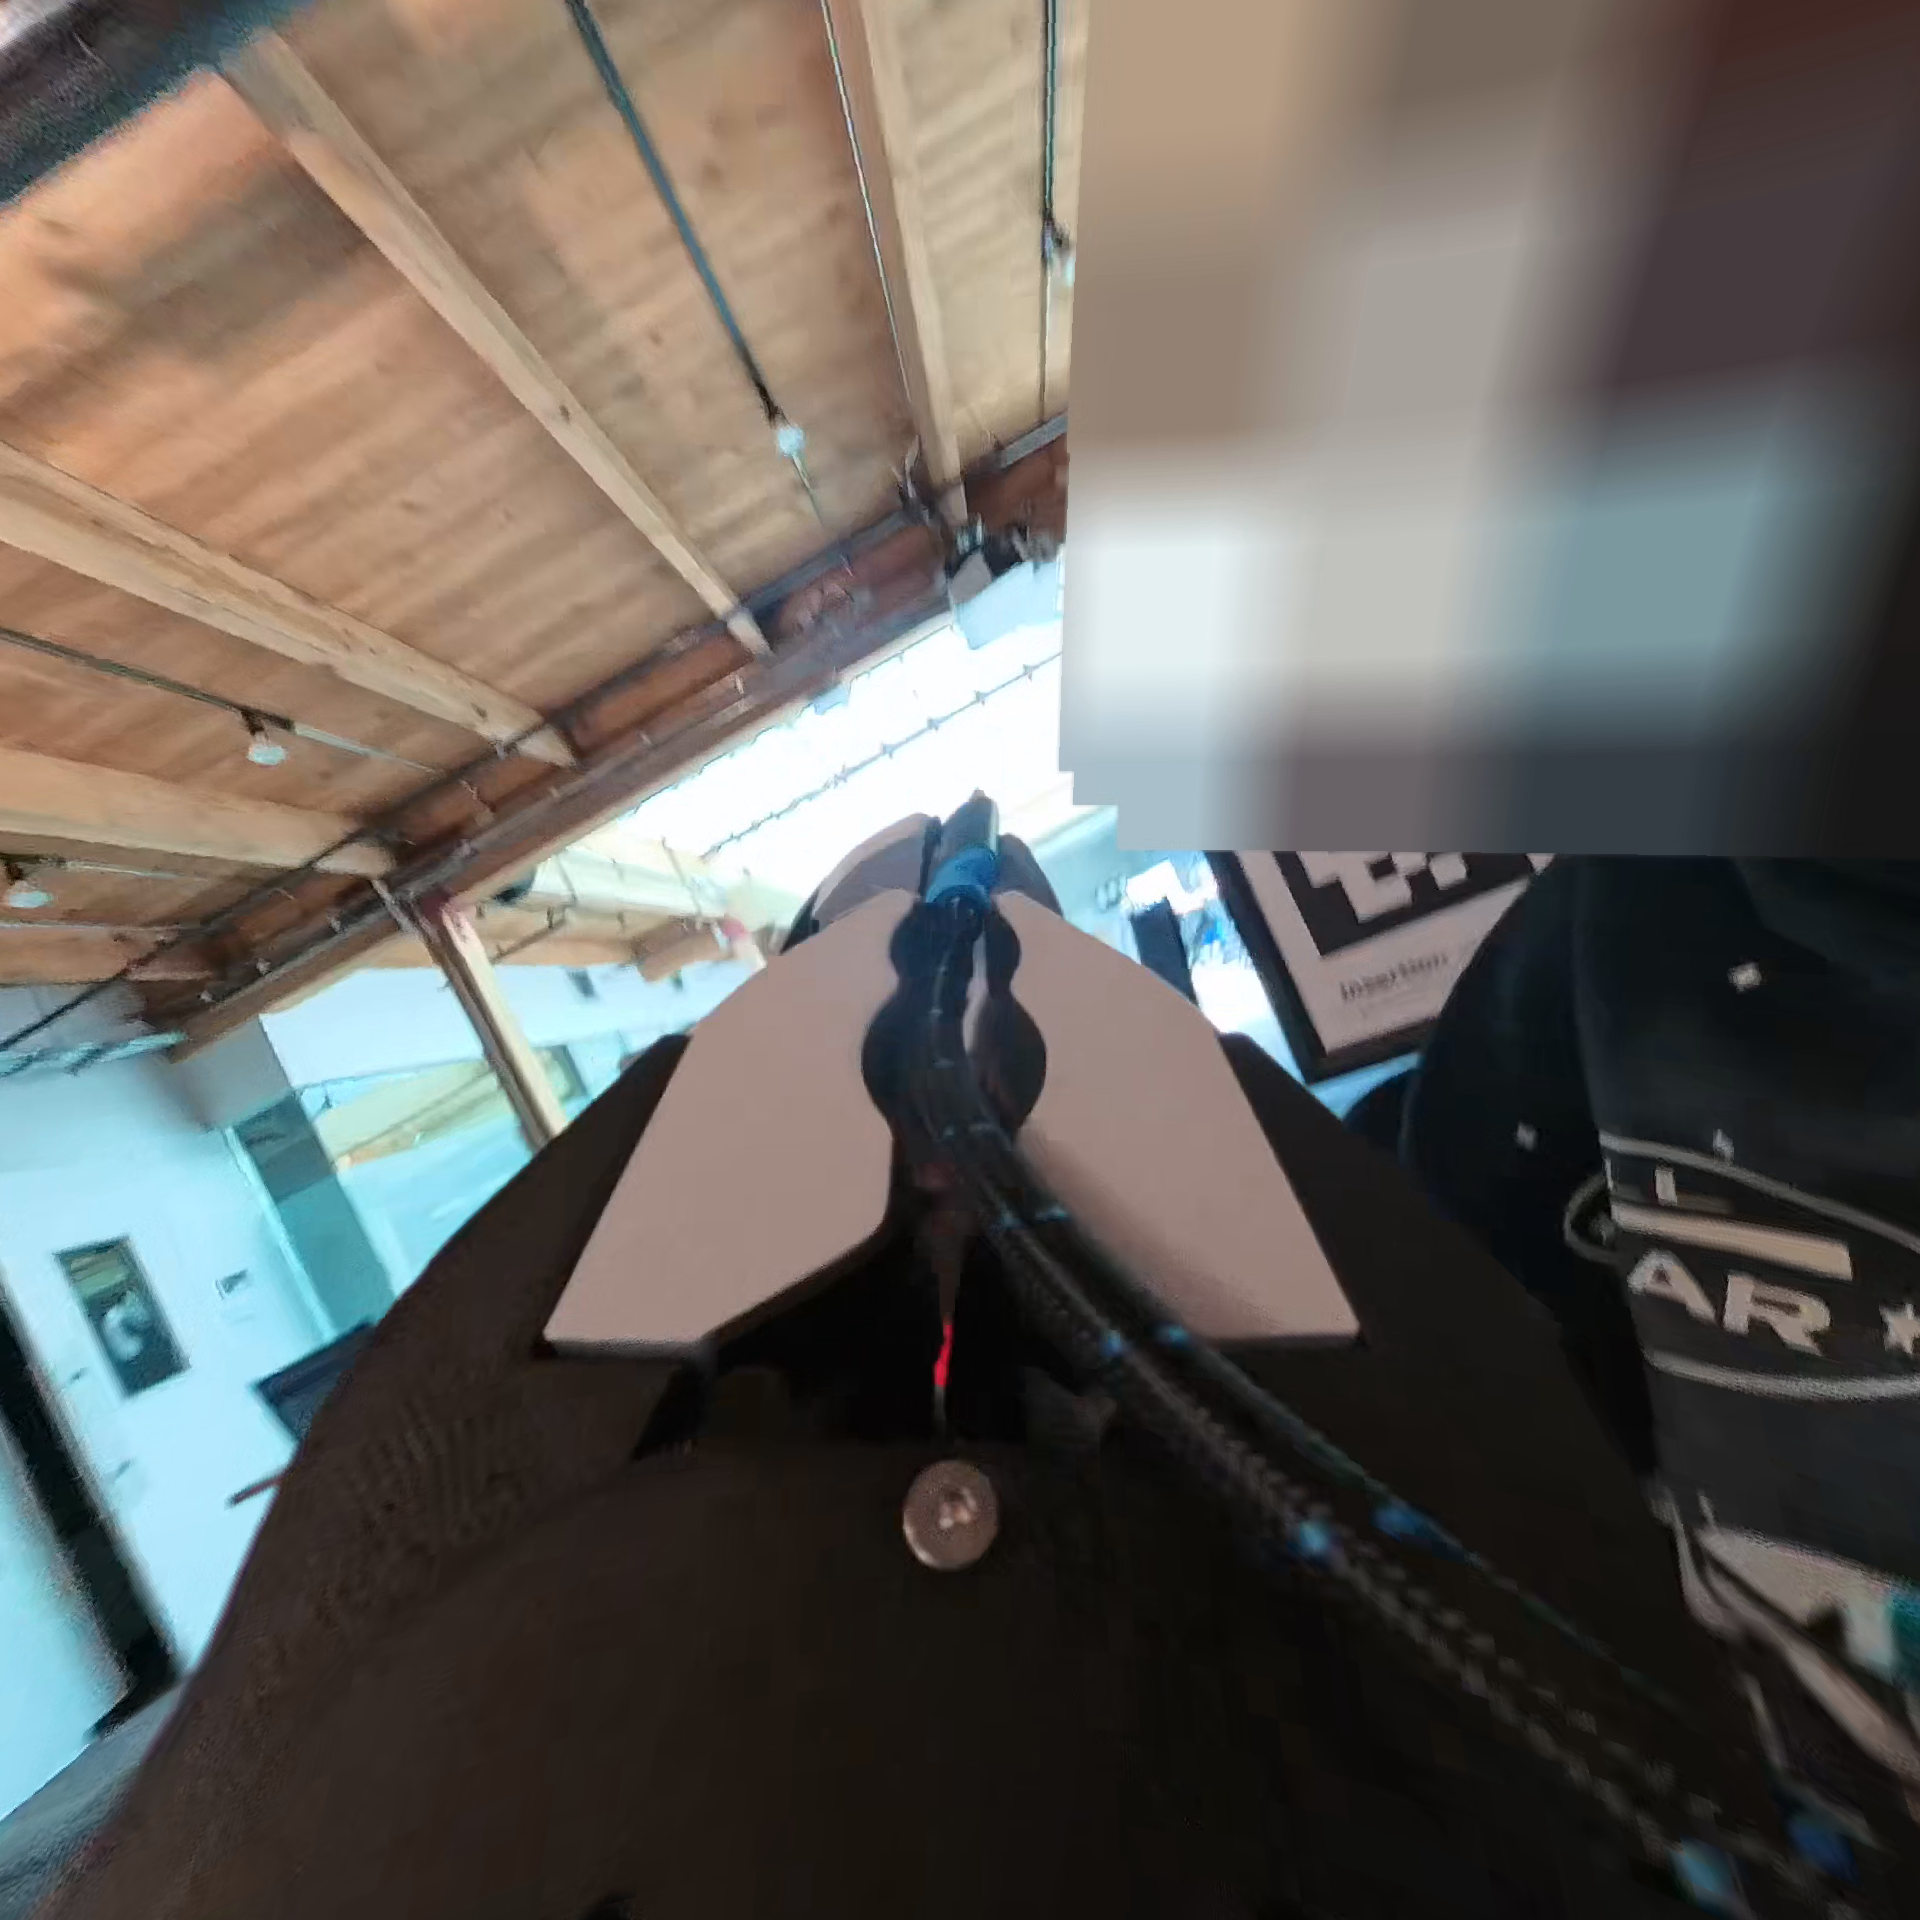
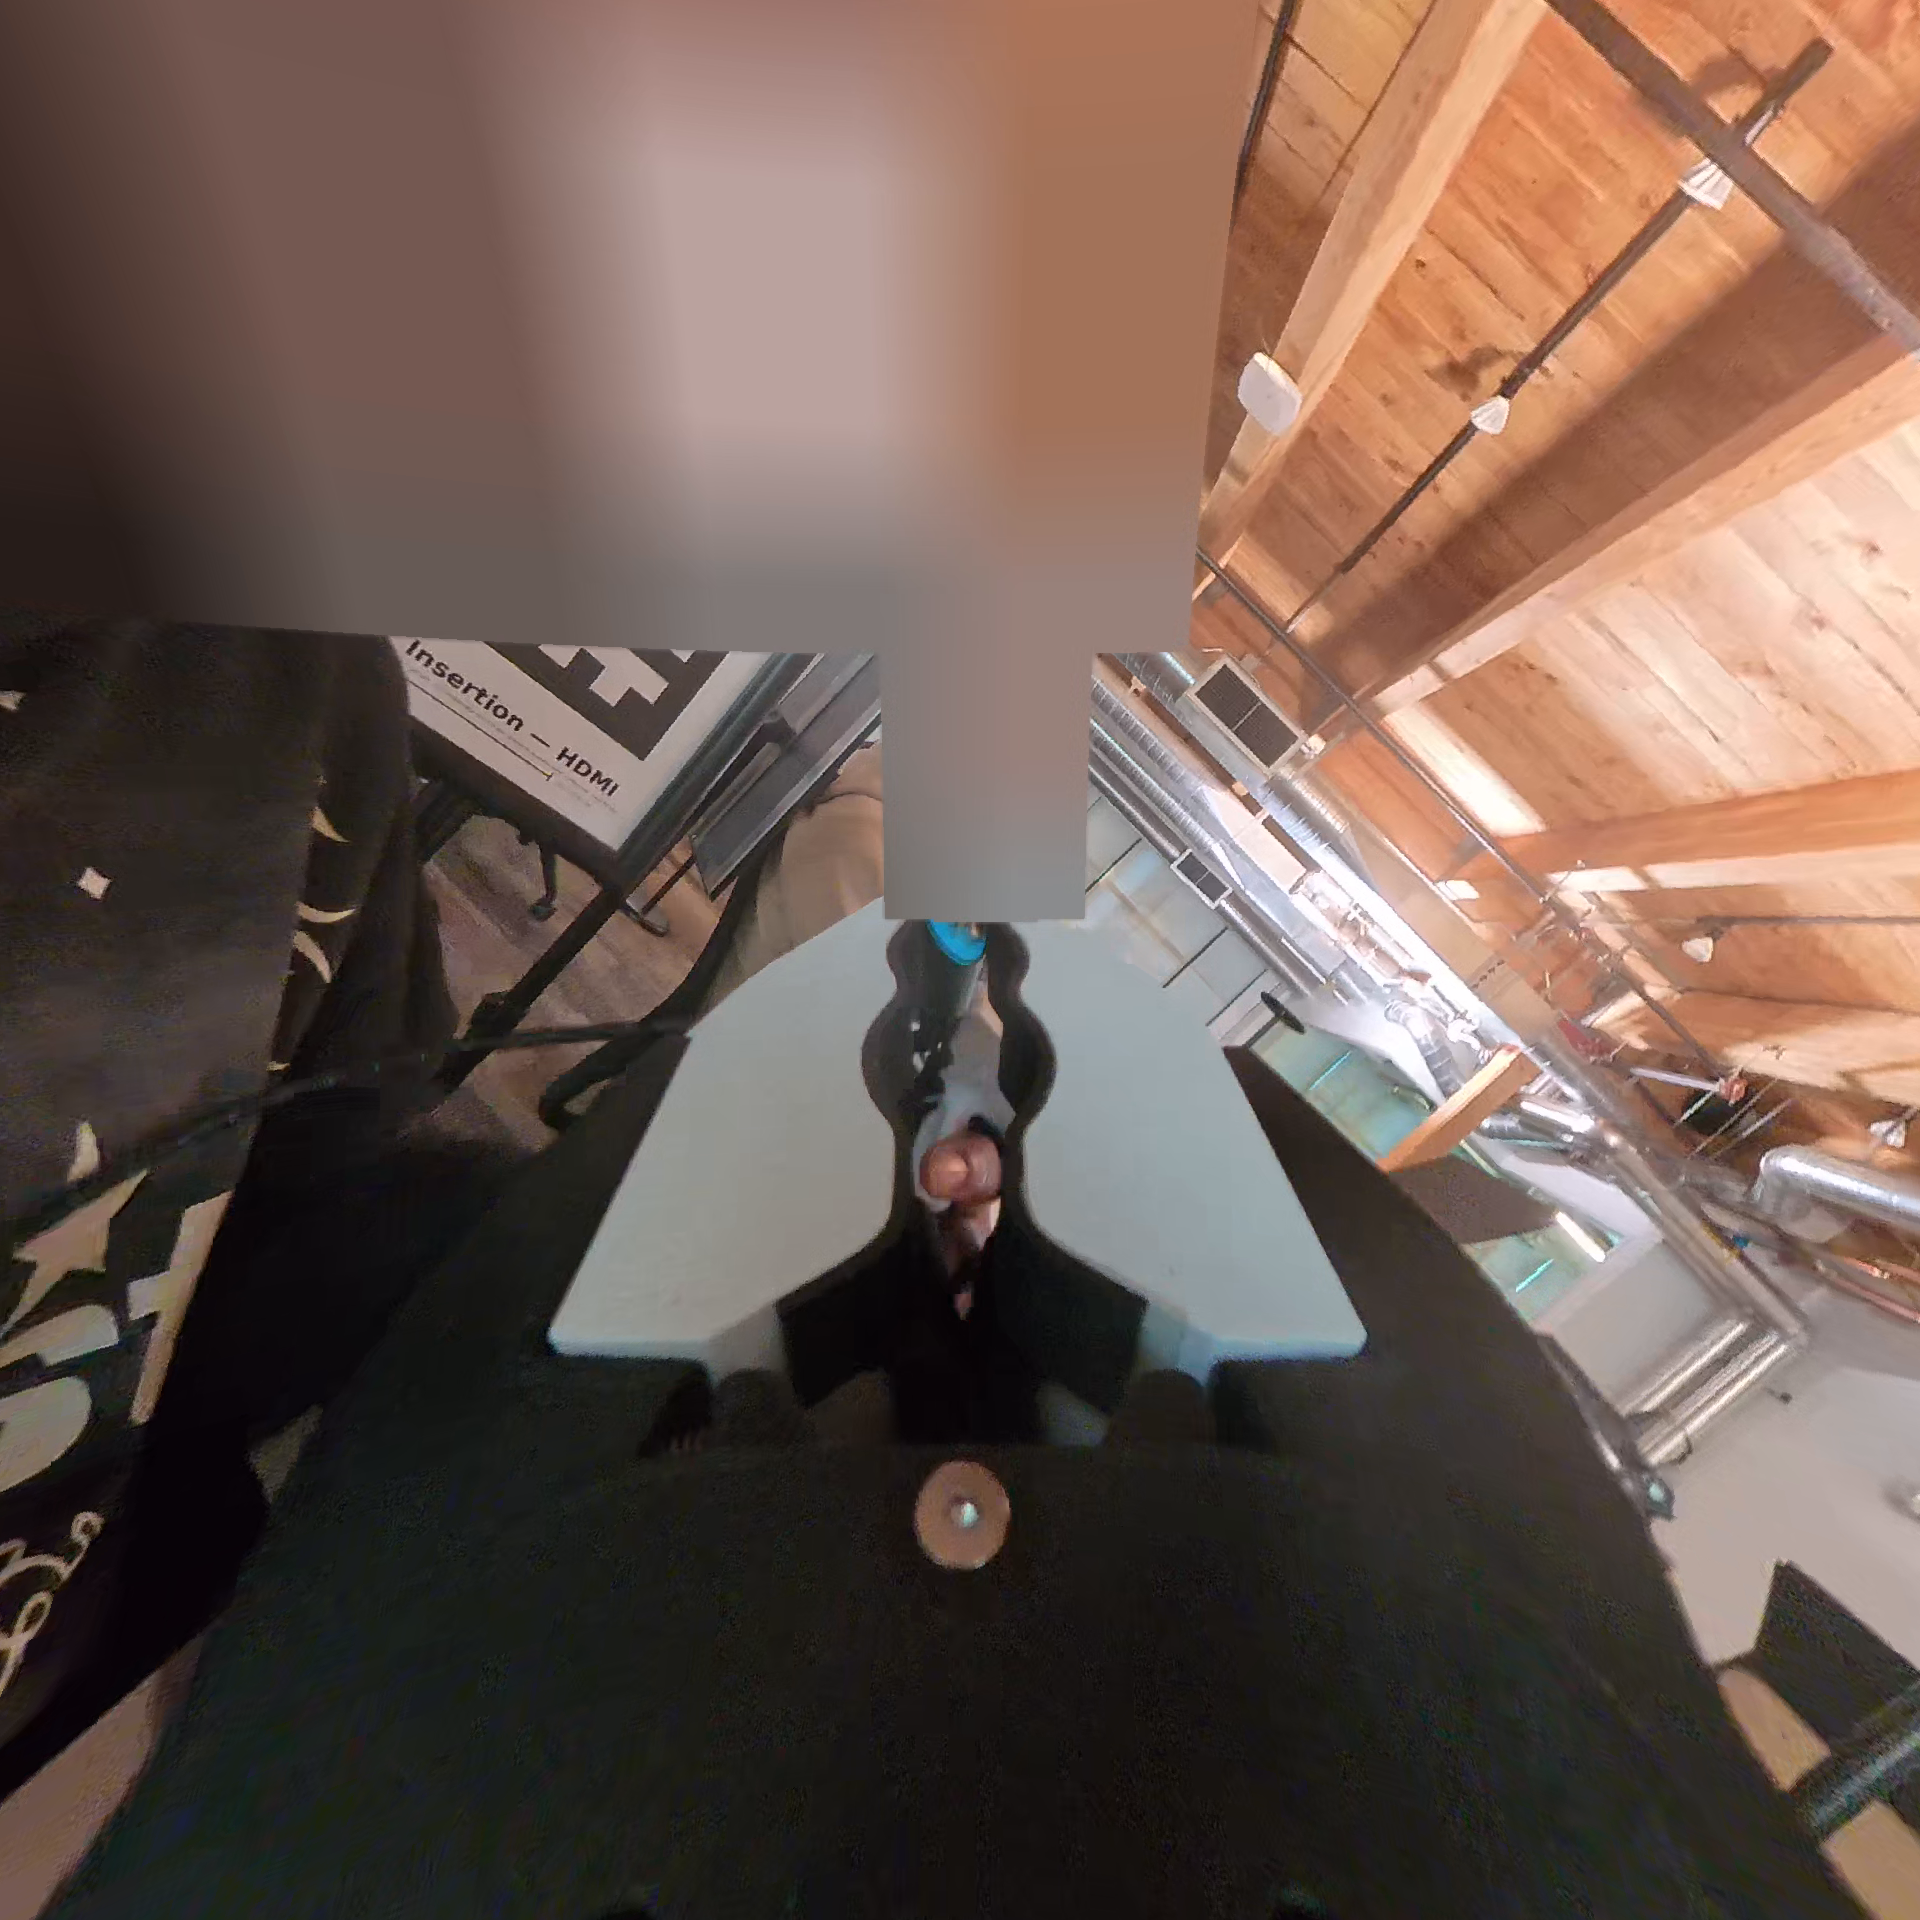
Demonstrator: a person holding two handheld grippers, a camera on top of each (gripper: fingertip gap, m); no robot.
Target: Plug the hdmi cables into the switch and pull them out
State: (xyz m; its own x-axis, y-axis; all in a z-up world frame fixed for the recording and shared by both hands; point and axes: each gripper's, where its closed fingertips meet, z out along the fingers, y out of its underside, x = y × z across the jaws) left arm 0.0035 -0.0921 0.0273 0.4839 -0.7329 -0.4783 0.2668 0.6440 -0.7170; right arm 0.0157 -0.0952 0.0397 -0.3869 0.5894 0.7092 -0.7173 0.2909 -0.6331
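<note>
**Both grippers raised, each closed on a cable; switch out of view**

We find both wrist views tilted up at a timber ceiling [image 1: 436, 343], with a framed sign [image 2: 561, 748] and the person's dark printed top [image 1: 1704, 1247] to the side. The switch appears in neither view, so we cannot say how near a port is.

The left gripper [image 1: 961, 883] has its jaws drawn nearly together on the left cable [image 1: 1049, 1236] — a black braided lead with blue flecks. It runs up the slot between the fingers to a plug [image 1: 966, 831] with a blue collar, pinched at the tips.

The right gripper [image 2: 951, 951] is likewise drawn in on the right cable [image 2: 930, 1023], whose blue collar shows at the tips. Its plug end is hidden by a blur patch, so we cannot tell how far it projects.

In our judgement the leads are light, and limp along the braid but stiff at the plug body. Hold belongs on the plug — not on the braid, which would bend under insertion force. The metal tip likely tolerates little misalignment, so we would enter it square.
</note>
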